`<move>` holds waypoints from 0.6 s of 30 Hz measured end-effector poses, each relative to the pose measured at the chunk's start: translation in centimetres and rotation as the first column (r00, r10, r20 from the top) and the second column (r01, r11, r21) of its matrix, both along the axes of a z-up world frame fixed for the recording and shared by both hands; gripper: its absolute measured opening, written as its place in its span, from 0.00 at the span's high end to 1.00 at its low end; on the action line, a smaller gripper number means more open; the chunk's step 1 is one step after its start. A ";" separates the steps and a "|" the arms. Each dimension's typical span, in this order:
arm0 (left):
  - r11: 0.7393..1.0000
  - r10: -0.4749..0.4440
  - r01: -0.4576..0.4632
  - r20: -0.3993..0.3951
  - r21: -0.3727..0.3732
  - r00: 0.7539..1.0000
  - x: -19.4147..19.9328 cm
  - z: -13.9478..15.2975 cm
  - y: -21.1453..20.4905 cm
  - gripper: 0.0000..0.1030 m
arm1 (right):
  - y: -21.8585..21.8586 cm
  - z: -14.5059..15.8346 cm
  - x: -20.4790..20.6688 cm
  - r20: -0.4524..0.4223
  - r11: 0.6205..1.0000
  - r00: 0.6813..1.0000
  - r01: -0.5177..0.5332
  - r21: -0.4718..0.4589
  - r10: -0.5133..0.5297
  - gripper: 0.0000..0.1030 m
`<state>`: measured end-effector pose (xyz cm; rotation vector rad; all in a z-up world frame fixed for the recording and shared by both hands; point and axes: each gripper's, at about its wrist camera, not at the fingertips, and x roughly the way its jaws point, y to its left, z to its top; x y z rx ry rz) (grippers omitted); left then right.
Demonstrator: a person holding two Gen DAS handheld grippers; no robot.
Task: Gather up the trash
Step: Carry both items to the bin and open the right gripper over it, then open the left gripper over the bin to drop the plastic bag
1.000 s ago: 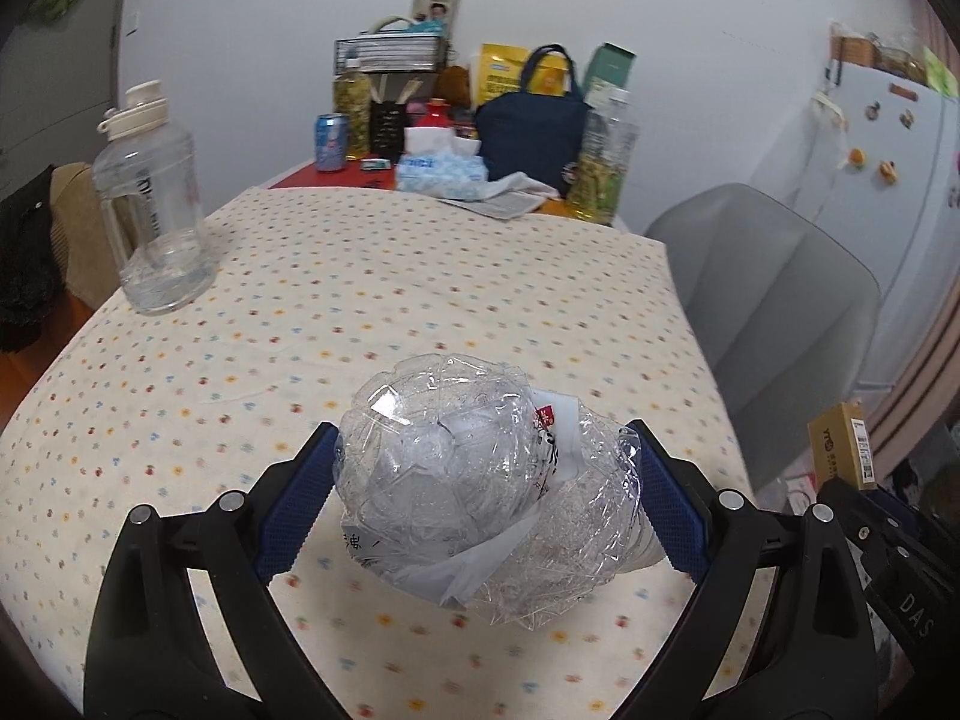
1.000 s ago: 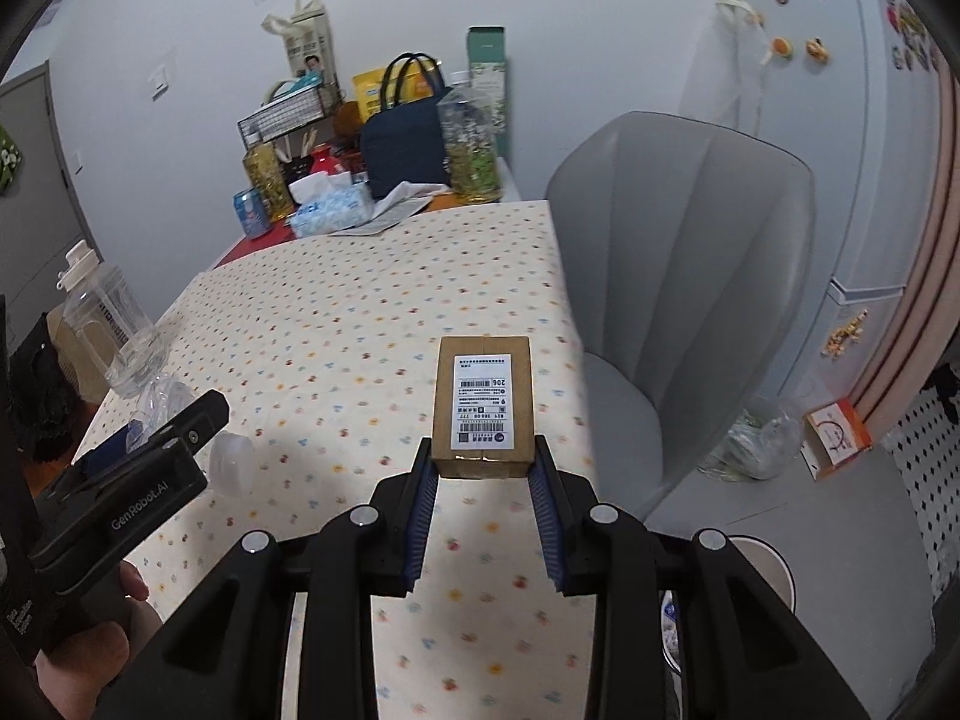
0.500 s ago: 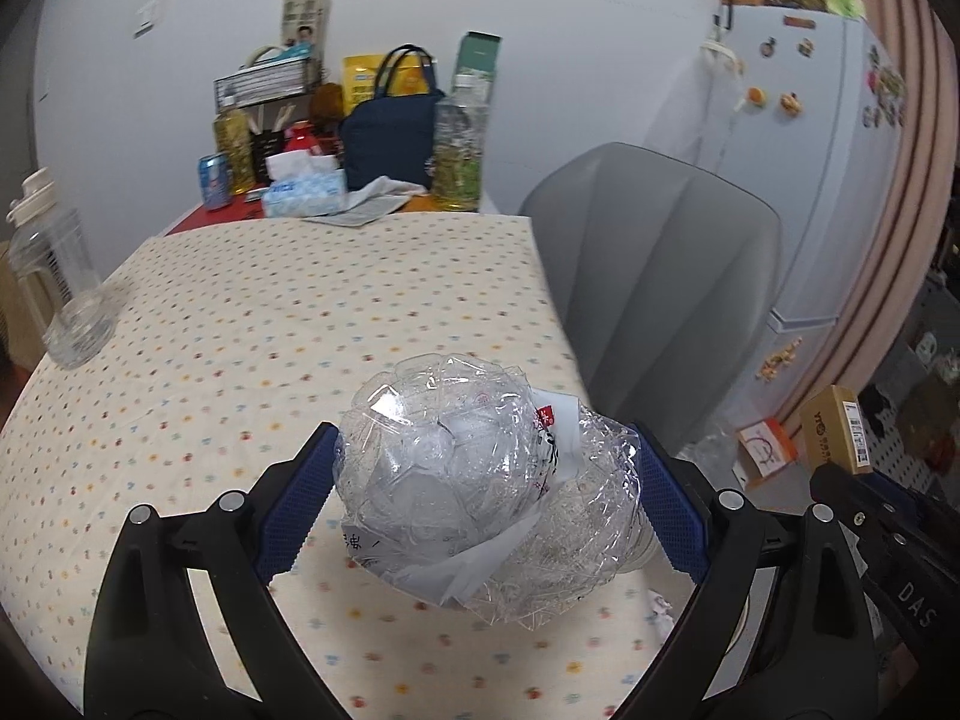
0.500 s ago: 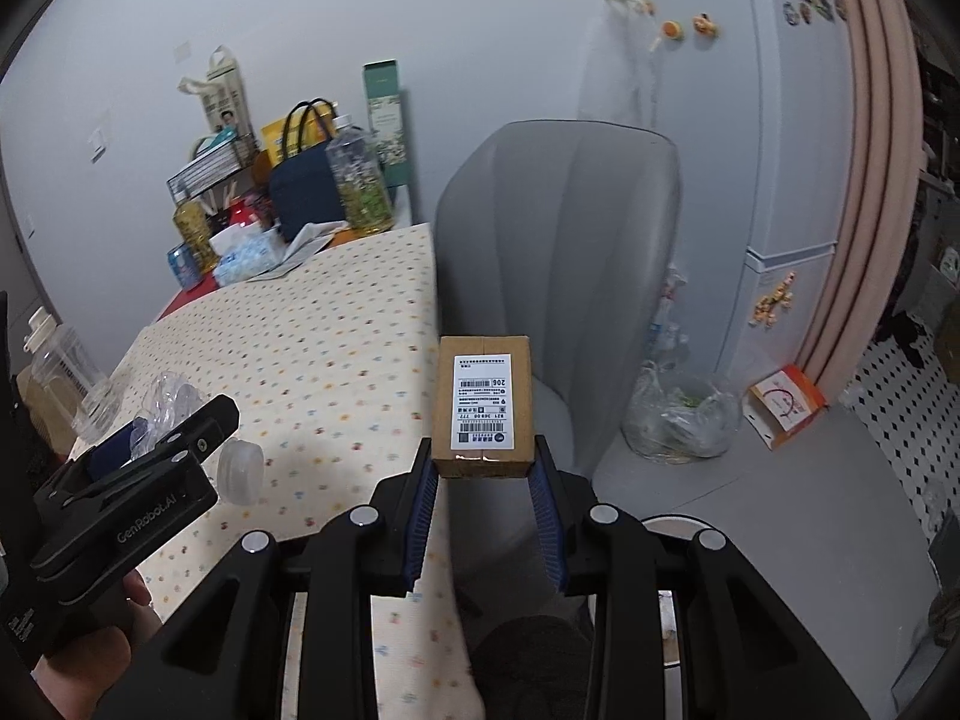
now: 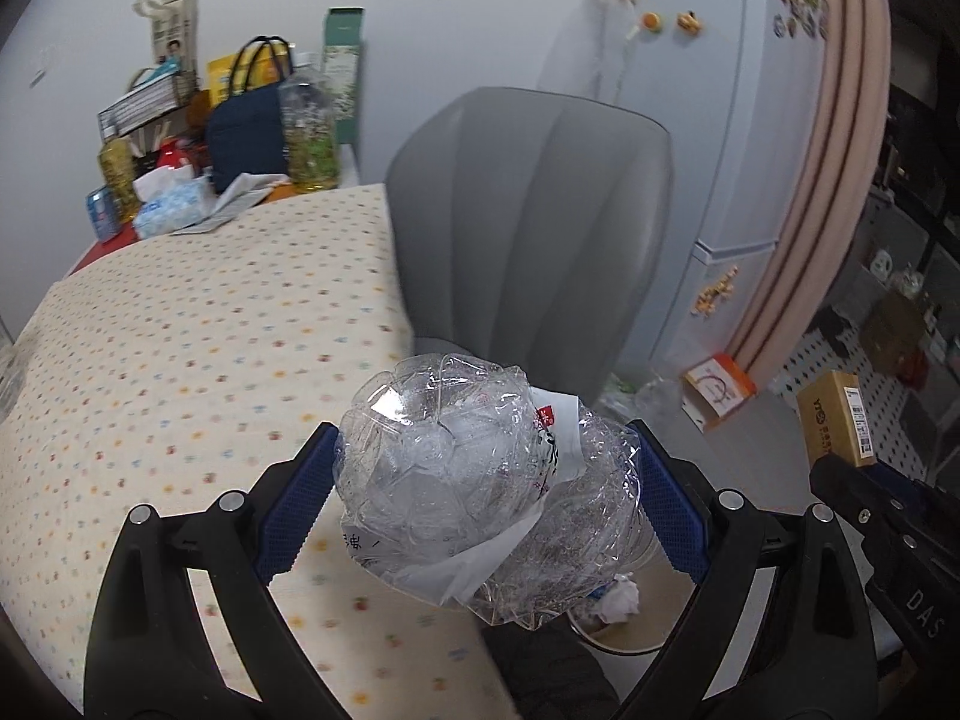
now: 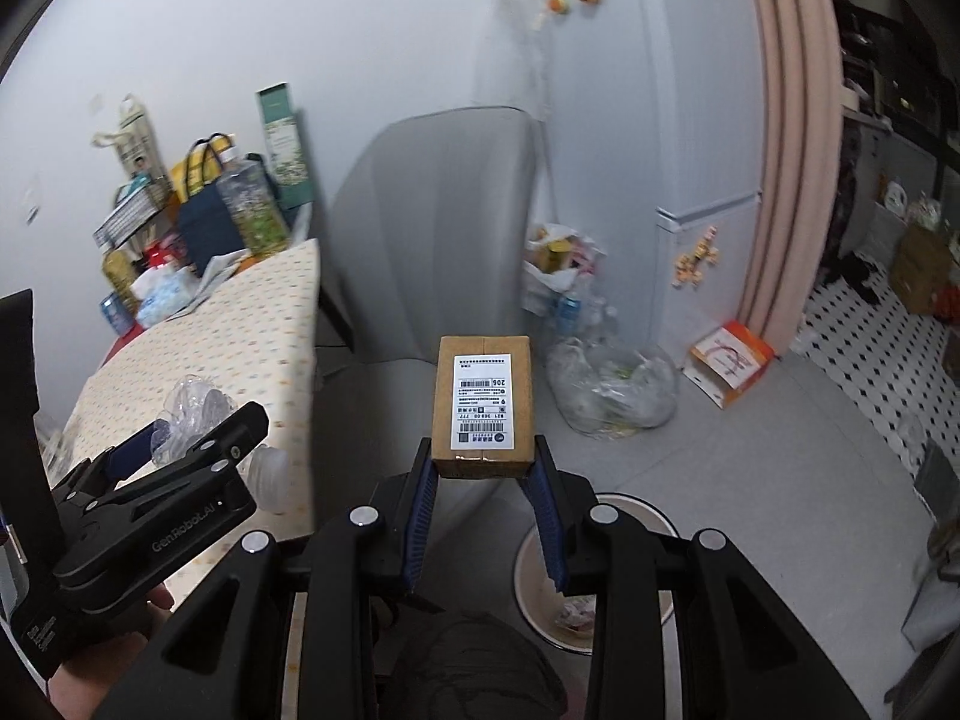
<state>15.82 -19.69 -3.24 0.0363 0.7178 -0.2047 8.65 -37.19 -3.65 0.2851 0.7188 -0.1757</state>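
Crushed plastic bottle [image 5: 474, 480] sits bottom centre of the left view, long axis across the frame, clamped by the left gripper [image 5: 480, 498]. Cardboard box [image 6: 483, 402], bottom centre of the right view, long axis pointing up-frame, label up, clamped by the right gripper [image 6: 485, 474]. Trash bin [image 6: 531, 546] below holds crumpled paper [image 6: 573, 612].

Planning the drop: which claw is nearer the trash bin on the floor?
Right, probably. The right claw holds the cardboard box just beside the bin; the left claw, gripping the crushed bottle, hangs over the table edge.
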 end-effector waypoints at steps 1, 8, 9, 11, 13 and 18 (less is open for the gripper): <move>1.000 -0.017 0.017 -0.006 0.004 1.000 0.2 -0.3 -0.9 0.10 | -0.7 -0.3 0.0 -0.006 1.000 1.000 0.014 0.003 -0.014 0.70; 0.995 -0.095 0.096 -0.045 0.028 0.995 1.5 -2.0 -5.3 0.10 | -5.0 -3.2 0.3 -0.056 0.995 0.994 0.092 0.031 -0.090 0.70; 0.994 -0.101 0.102 -0.051 0.031 0.994 1.8 -2.3 -5.8 0.10 | -5.4 -3.6 0.4 -0.062 0.994 0.993 0.100 0.034 -0.098 0.70; 0.993 -0.109 0.111 -0.062 0.039 0.992 2.2 -2.8 -6.5 0.10 | -6.4 -4.5 0.8 -0.075 0.993 0.991 0.112 0.041 -0.108 0.70; 0.993 -0.110 0.113 -0.071 0.044 0.991 2.7 -3.2 -6.8 0.10 | -7.3 -5.2 1.3 -0.080 0.991 0.989 0.126 0.041 -0.123 0.56; 0.990 -0.126 0.132 -0.090 0.059 0.988 3.2 -4.2 -7.9 0.10 | -9.5 -7.1 1.5 -0.109 0.984 0.979 0.178 0.030 -0.174 0.36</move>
